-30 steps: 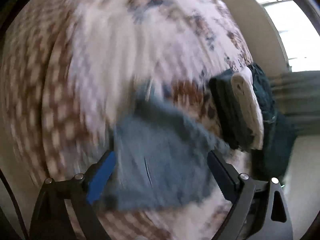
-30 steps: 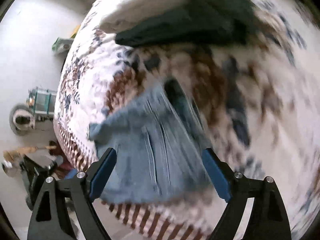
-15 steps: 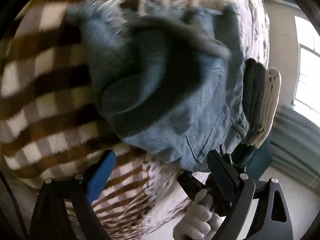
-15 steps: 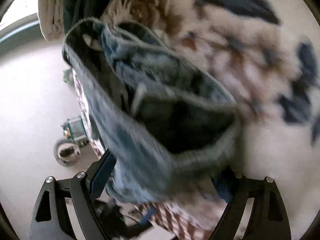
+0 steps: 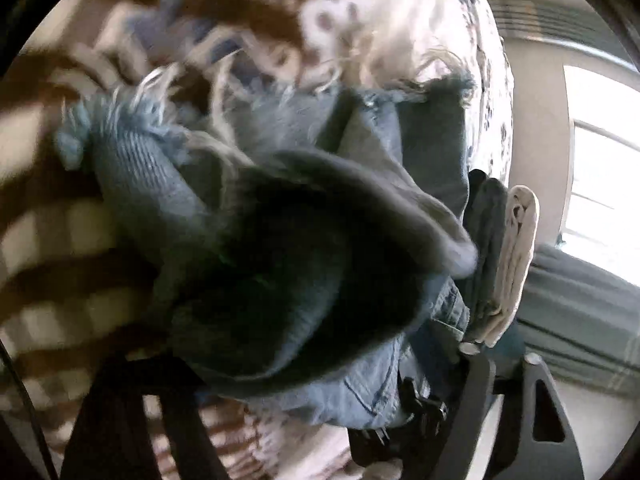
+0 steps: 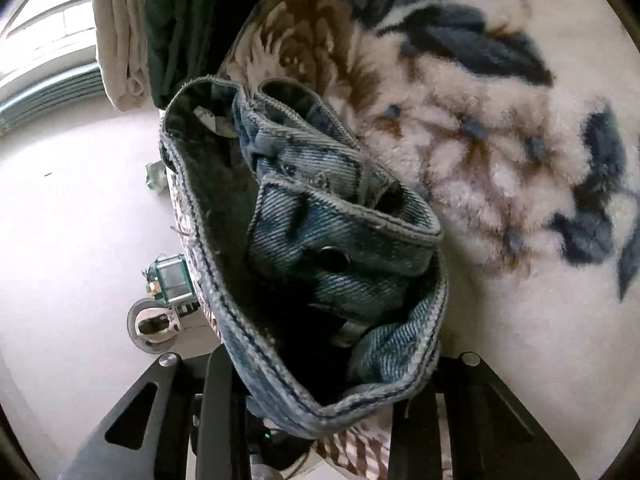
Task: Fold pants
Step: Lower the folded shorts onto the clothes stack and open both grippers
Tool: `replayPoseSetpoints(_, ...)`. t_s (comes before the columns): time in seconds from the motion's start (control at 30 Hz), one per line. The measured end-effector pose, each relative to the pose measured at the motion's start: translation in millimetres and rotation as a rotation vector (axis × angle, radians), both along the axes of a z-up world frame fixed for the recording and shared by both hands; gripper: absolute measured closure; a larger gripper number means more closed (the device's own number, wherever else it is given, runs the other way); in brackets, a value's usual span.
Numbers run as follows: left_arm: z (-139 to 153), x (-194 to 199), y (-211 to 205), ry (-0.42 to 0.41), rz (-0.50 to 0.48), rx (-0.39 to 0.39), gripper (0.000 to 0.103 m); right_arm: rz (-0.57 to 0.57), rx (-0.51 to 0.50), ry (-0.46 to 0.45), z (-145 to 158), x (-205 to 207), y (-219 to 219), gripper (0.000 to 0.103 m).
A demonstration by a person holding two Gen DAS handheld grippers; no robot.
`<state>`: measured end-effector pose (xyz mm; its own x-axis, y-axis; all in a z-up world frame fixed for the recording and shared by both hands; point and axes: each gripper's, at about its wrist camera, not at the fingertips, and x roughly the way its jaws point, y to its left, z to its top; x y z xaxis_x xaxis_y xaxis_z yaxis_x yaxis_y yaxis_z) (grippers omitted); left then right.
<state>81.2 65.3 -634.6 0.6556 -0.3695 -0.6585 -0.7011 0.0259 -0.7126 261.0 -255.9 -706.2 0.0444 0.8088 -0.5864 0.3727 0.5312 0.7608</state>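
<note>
Here, from the left wrist: at far left, the blanket (image 5: 60, 240), brown-and-cream checks, blurred, running out to the frame. Bunched over the middle of the blanket, the pants (image 5: 168, 184): blue denim, frayed hem threads pointing up-left, a dark open tube of cloth facing the lens. Buried under that denim, the left gripper (image 5: 320, 364), fingertips covered, so cannot tell whether wide, narrow or clamped. At the blanket's right edge, a stack of folded clothes (image 5: 516, 260), dark pieces with a cream one outermost, just beside the pants. Right of the blanket, pale wall and a bright window (image 5: 604, 200), with open room on that side.

From the right wrist: left of the blanket (image 6: 500, 160), pale floor (image 6: 80, 200), wide and open, with a small wheeled cart (image 6: 160, 304) close to the blanket's hanging edge. Top left, the folded stack (image 6: 120, 40) again, at the blanket's edge. In the middle, along that left edge, the pants (image 6: 328, 240), waistband gaping, metal button showing, draped close to the lens. Below, the right gripper (image 6: 316, 384), drawn in narrow and clamped on the waistband, tips hidden by denim. To the right, open fleece: florals in cream, brown and navy, out to the frame.
</note>
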Motion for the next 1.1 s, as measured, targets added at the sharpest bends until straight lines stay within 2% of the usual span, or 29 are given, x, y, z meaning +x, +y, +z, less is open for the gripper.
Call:
replayPoseSetpoints(0.03,-2,2,2,0.0,0.004,0.01,0.046,0.001,-0.001,0.012,-2,5,1,0.061)
replayPoseSetpoints(0.07,-6,4,5,0.007,0.004,0.02,0.063,0.004,-0.021,0.038,-8,6,0,0.058)
replayPoseSetpoints(0.1,-9,5,6,0.005,0.002,0.022,0.069,-0.001,-0.021,0.052,-14,12,-9,0.055)
replayPoseSetpoints(0.17,-12,4,10,-0.003,-0.006,0.025,0.075,-0.018,-0.023,0.055,-16,11,-10,0.055)
replayPoseSetpoints(0.2,-11,3,11,-0.01,-0.01,0.024,0.075,-0.026,-0.047,0.037,-12,10,-9,0.056)
replayPoseSetpoints(0.3,-2,4,18,-0.017,-0.035,0.024,0.077,-0.035,-0.1,-0.015,8,7,-5,0.074)
replayPoseSetpoints(0.37,10,11,22,-0.029,-0.041,0.023,0.078,-0.046,-0.114,-0.028,24,7,-4,0.081)
replayPoseSetpoints(0.47,37,21,29,-0.06,-0.055,0.008,0.078,-0.051,-0.141,-0.058,57,10,2,0.084)
replayPoseSetpoints(0.67,99,60,48,-0.15,-0.111,0.012,0.078,-0.081,-0.123,-0.112,126,34,23,0.086)
replayPoseSetpoints(0.87,158,129,69,-0.207,-0.214,0.018,0.078,-0.134,-0.135,-0.19,200,71,45,0.087)
replayPoseSetpoints(1.03,220,210,70,-0.291,-0.319,0.007,0.078,-0.243,-0.136,-0.288,279,110,42,0.087)
replayPoseSetpoints(1.1,248,256,68,-0.338,-0.365,0.022,0.078,-0.299,-0.126,-0.334,310,131,31,0.087)
